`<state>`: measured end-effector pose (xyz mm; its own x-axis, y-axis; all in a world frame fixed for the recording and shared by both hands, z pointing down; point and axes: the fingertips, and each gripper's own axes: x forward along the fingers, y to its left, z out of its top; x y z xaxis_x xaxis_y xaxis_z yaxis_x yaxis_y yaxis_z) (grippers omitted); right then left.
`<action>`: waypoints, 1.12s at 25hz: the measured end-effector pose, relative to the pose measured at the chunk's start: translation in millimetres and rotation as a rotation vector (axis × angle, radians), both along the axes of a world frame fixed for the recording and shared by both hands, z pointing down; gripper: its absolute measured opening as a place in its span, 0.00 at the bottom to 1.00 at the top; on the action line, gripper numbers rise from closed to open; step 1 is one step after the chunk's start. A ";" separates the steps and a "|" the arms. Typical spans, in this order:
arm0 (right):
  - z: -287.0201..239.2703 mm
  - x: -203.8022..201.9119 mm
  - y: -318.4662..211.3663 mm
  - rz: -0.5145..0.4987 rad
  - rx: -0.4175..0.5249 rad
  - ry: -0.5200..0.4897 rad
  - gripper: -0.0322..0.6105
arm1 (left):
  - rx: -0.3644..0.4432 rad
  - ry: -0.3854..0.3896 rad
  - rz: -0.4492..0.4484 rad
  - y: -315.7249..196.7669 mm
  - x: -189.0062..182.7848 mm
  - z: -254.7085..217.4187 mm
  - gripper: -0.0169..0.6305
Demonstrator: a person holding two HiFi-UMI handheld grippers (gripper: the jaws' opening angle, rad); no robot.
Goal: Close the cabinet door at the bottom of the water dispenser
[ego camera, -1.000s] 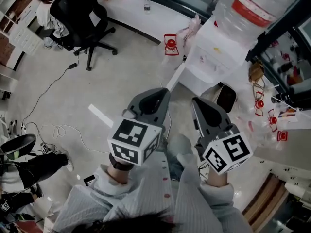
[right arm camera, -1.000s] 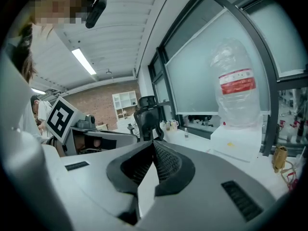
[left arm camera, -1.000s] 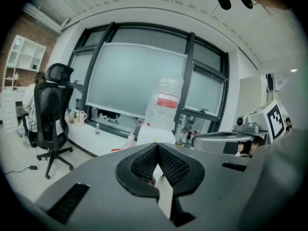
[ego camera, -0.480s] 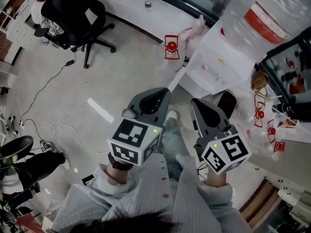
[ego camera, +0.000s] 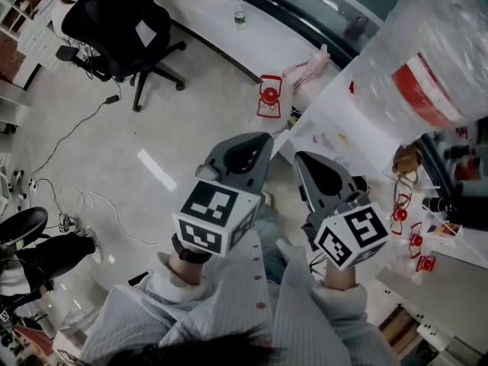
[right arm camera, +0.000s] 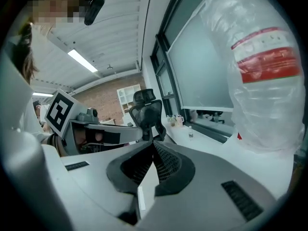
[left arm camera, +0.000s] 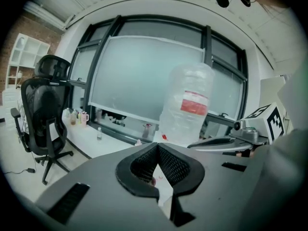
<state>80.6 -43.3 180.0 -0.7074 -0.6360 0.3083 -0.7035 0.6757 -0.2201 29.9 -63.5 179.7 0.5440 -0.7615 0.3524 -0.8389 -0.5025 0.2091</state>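
Note:
The white water dispenser [ego camera: 343, 128] stands at the right, with a big clear bottle [ego camera: 435, 59] with a red label on top. A thin white edge, which looks like the open cabinet door [ego camera: 284, 137], juts out from its lower front. My left gripper [ego camera: 264, 138] and right gripper [ego camera: 299, 158] are held side by side above the floor, pointing at the dispenser, one on each side of that edge. Both are shut and hold nothing. The bottle [left arm camera: 187, 105] rises beyond the left gripper [left arm camera: 156, 146], and the bottle [right arm camera: 260, 71] fills the right of the view past the right gripper [right arm camera: 153, 143].
A black office chair [ego camera: 122, 21] stands at the far left beside a long white counter [ego camera: 252, 40] under the windows. A small red object [ego camera: 268, 96] sits on the floor near the dispenser. Cables [ego camera: 84, 204] trail across the floor at left. Shelves with red items [ego camera: 412, 227] are at right.
Both grippers have come closer to the dispenser together, still shut. The dispenser and bottle now look larger and nearer in the head view.

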 end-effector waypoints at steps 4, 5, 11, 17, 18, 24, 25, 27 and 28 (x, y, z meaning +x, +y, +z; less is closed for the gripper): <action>5.2 1.1 -24.9 -0.032 -0.016 0.007 0.07 | -0.011 -0.002 -0.031 -24.7 1.3 5.0 0.04; 7.2 0.0 -28.7 -0.037 -0.024 0.007 0.07 | -0.019 -0.002 -0.040 -28.2 0.1 8.9 0.04; 27.1 -9.3 -41.9 -0.095 -0.060 0.042 0.07 | -0.072 -0.011 -0.067 -39.7 -10.0 31.9 0.04; 57.6 -23.6 -48.0 -0.085 -0.132 0.048 0.07 | -0.129 -0.025 -0.069 -44.8 -27.0 60.7 0.04; 62.2 -26.2 -48.2 -0.082 -0.141 0.047 0.07 | -0.138 -0.028 -0.068 -44.5 -30.3 65.3 0.04; 95.7 -39.4 -50.7 -0.062 -0.187 0.050 0.07 | -0.188 -0.025 -0.074 -43.6 -47.1 102.1 0.04; 103.1 -39.7 -51.1 -0.052 -0.197 0.055 0.07 | -0.195 -0.025 -0.071 -42.9 -48.0 109.6 0.04; 119.4 -40.6 -51.5 -0.032 -0.213 0.066 0.07 | -0.212 -0.024 -0.062 -40.0 -49.6 125.4 0.04; 128.4 -41.1 -51.4 -0.024 -0.221 0.071 0.07 | -0.220 -0.022 -0.058 -38.2 -50.3 133.9 0.04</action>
<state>39.5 -94.7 308.3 -0.6927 -0.5310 0.4881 -0.7072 0.6331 -0.3148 -20.3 -101.7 313.6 0.4916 -0.6946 0.5252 -0.8708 -0.3974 0.2895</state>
